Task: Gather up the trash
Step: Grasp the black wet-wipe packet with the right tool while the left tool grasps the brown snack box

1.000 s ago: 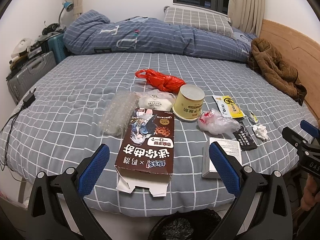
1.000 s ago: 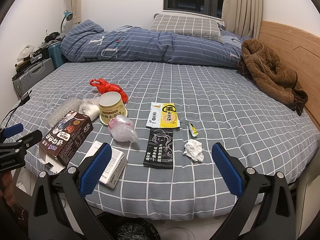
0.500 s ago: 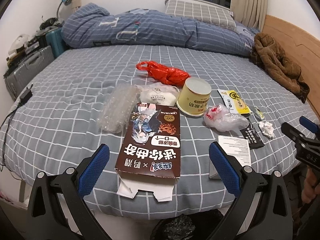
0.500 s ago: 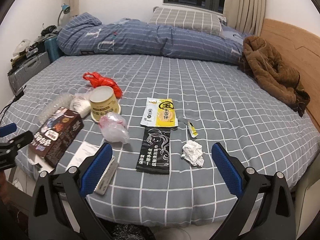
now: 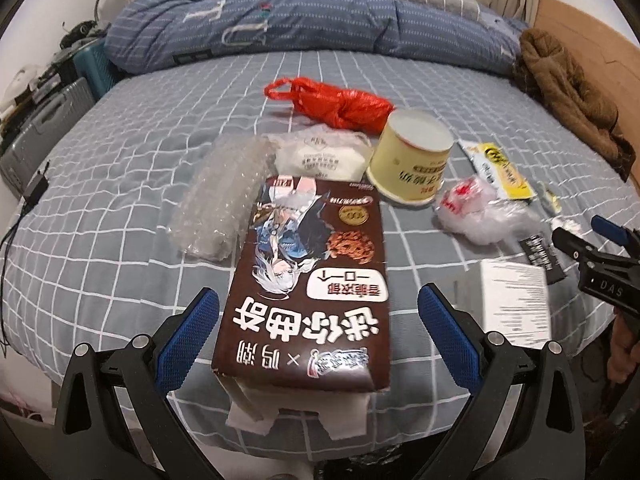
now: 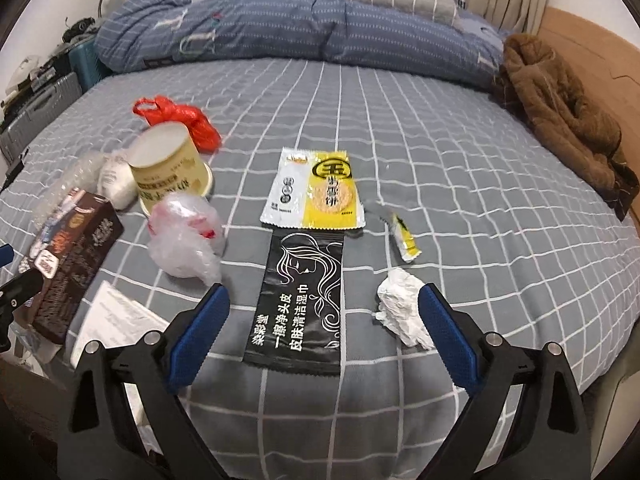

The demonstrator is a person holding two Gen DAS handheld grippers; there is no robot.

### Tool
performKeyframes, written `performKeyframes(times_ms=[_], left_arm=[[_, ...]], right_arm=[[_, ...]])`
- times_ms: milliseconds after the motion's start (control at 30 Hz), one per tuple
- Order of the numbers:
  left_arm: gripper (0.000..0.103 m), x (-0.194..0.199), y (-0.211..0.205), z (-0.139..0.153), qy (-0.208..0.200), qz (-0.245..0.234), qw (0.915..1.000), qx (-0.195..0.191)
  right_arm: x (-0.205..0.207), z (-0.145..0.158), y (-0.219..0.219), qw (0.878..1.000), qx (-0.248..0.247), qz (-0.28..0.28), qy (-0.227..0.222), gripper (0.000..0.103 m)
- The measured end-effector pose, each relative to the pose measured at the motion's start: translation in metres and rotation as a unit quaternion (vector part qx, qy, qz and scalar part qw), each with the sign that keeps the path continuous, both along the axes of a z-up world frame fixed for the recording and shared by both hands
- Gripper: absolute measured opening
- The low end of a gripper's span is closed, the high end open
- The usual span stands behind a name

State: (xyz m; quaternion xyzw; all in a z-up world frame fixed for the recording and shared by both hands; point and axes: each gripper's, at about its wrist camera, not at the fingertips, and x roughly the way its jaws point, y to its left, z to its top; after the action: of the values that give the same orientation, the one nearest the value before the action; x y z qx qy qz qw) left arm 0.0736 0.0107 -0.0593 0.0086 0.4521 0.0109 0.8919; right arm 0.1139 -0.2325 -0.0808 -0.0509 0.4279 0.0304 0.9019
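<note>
On the grey, white-checked bed cover (image 6: 460, 184), the trash lies scattered along the near edge. Farthest left is a crumpled sheet of clear bubble wrap (image 5: 218, 204), with a white packaged face mask (image 5: 322, 156) just beyond it. Next comes a long brown cardboard snack box (image 5: 316, 284) with a cartoon figure, its open flaps at the near end; the left gripper (image 5: 318, 344) hovers over it with blue-padded jaws spread wide to either side of the box, gripping nothing. Behind the box sits a knotted red plastic bag (image 5: 340, 104) and a pale yellow round paper tub (image 5: 412, 158) standing upside down. Right of the tub lies a bunched clear plastic bag with red print (image 6: 186, 236), and nearer the edge a flat white printed carton (image 5: 514, 300). Then a yellow-and-white snack sachet (image 6: 316, 190) touches the top end of a black wet-wipe packet (image 6: 300, 300). The right gripper (image 6: 320, 334) straddles that black packet, its jaws wide but closing, pads clear of it. A small yellow sachet (image 6: 406, 238) and a crumpled white tissue (image 6: 400, 306) lie to the right, the tissue just beside the right-hand pad.
</note>
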Motion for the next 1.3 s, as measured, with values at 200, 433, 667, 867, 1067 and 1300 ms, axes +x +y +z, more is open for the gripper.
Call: performKeyframes(times_ms=[200, 433, 667, 867, 1067, 1300], left_arm=[[0.097, 0.011, 0.000, -0.011, 0.019, 0.003, 0.9997, 0.014], [0.097, 0.023, -0.001, -0.019, 0.032, 0.004, 0.9991, 0.029], [0.095, 0.030, -0.002, -0.024, 0.041, 0.004, 0.9987, 0.031], [0.092, 0.031, 0.000, -0.028, 0.045, 0.006, 0.9985, 0.033], [0.090, 0.030, 0.002, -0.027, 0.042, 0.002, 0.9989, 0.019], [0.090, 0.027, 0.001, -0.025, 0.040, -0.007, 0.9990, 0.016]], right_arm=[[0.019, -0.021, -0.001, 0.999, 0.000, -0.003, 0.032, 0.089], [0.032, -0.035, -0.003, 0.998, 0.008, -0.009, 0.057, 0.088], [0.034, -0.036, 0.006, 0.997, 0.020, 0.005, 0.068, 0.082], [0.041, -0.047, 0.001, 0.993, 0.059, -0.010, 0.101, 0.078], [0.042, -0.051, -0.005, 0.991, 0.068, -0.019, 0.111, 0.055], [0.041, -0.052, -0.001, 0.993, 0.048, -0.014, 0.105, 0.049]])
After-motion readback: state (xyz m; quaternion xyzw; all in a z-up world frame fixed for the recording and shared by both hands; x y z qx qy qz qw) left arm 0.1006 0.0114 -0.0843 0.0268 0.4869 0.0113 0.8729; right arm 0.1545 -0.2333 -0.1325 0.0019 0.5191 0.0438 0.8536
